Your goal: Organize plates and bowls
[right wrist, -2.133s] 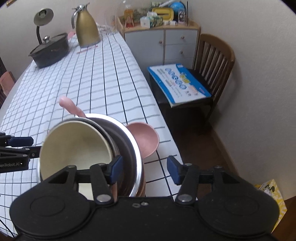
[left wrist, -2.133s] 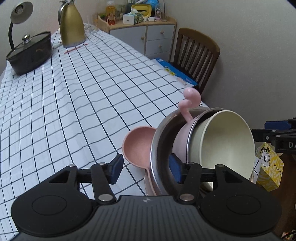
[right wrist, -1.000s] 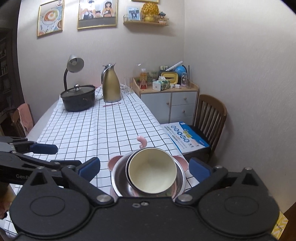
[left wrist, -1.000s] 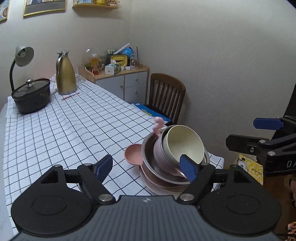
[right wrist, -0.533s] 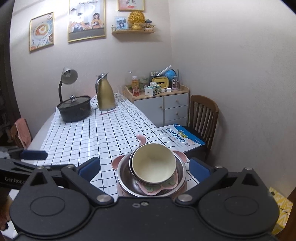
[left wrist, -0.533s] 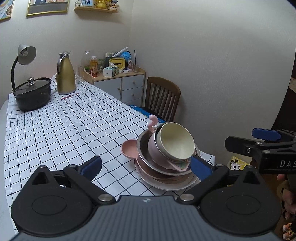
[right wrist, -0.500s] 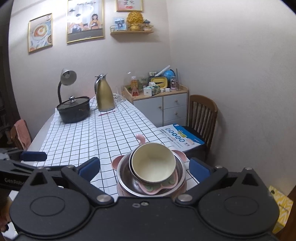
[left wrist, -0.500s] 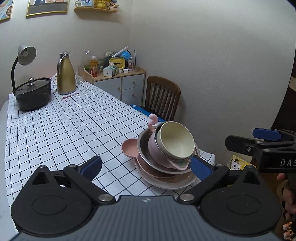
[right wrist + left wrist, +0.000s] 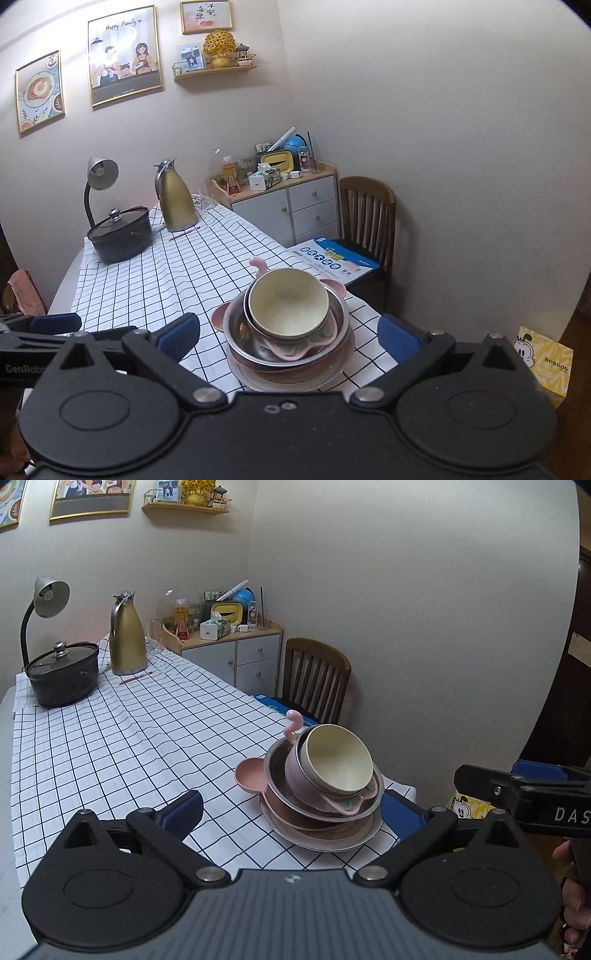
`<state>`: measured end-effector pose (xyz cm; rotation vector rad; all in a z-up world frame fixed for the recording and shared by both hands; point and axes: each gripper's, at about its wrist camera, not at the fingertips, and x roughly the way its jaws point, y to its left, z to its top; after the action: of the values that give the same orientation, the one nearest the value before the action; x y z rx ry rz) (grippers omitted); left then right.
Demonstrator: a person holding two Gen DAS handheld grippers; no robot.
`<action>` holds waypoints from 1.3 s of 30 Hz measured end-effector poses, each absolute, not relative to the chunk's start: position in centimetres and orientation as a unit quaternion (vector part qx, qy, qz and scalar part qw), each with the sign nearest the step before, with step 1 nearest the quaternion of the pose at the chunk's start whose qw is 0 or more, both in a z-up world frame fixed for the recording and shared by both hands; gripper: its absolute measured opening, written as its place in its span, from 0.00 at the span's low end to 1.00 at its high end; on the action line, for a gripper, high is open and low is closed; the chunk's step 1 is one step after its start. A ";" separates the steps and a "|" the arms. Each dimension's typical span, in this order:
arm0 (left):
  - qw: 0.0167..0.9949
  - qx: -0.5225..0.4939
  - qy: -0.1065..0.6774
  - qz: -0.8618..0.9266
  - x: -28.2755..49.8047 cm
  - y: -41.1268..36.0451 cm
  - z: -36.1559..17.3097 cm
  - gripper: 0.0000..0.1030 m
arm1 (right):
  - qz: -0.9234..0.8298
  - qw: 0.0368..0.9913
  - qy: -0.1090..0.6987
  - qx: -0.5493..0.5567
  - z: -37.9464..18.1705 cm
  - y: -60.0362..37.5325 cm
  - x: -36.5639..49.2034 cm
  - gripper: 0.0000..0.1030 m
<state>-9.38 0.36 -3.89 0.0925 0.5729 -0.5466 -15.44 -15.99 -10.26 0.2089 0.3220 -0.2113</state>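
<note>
A stack of dishes stands at the near right corner of the checked table [image 9: 110, 738]. A cream bowl [image 9: 338, 758] [image 9: 288, 299] sits tilted on top, inside a pink bowl [image 9: 303, 779], a steel bowl [image 9: 280, 779] [image 9: 240, 328] and pink plates [image 9: 314, 834] [image 9: 288, 380]. A pink ear-shaped plate edge [image 9: 247, 775] sticks out left. My left gripper [image 9: 291, 812] is open and empty, held back from the stack. My right gripper [image 9: 288, 336] is open and empty, also back and above.
A black pot [image 9: 62, 675], desk lamp [image 9: 44, 602] and gold jug [image 9: 127, 638] stand at the table's far end. A wooden chair [image 9: 314, 679] with a blue booklet [image 9: 332, 258], a cabinet [image 9: 295, 206], and a yellow box [image 9: 543, 358] are to the right.
Both grippers have opened wide, let go of the stack and pulled back and up from it. The stack rests on the table.
</note>
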 end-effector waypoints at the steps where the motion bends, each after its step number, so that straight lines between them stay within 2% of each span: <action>1: 0.922 0.045 0.279 -0.265 -9.4 0.4 -3.9 1.00 | -0.106 0.976 0.161 0.103 -10.3 -16.0 -15.4 1.00; 39: 0.919 0.036 0.298 -0.255 -9.5 0.1 -4.6 1.00 | -0.102 0.974 0.175 0.100 -10.9 -15.3 -15.7 1.00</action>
<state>-9.54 0.11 -4.61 0.0745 0.6128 -0.5237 -15.71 -15.29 -10.89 0.2018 0.3529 -0.2056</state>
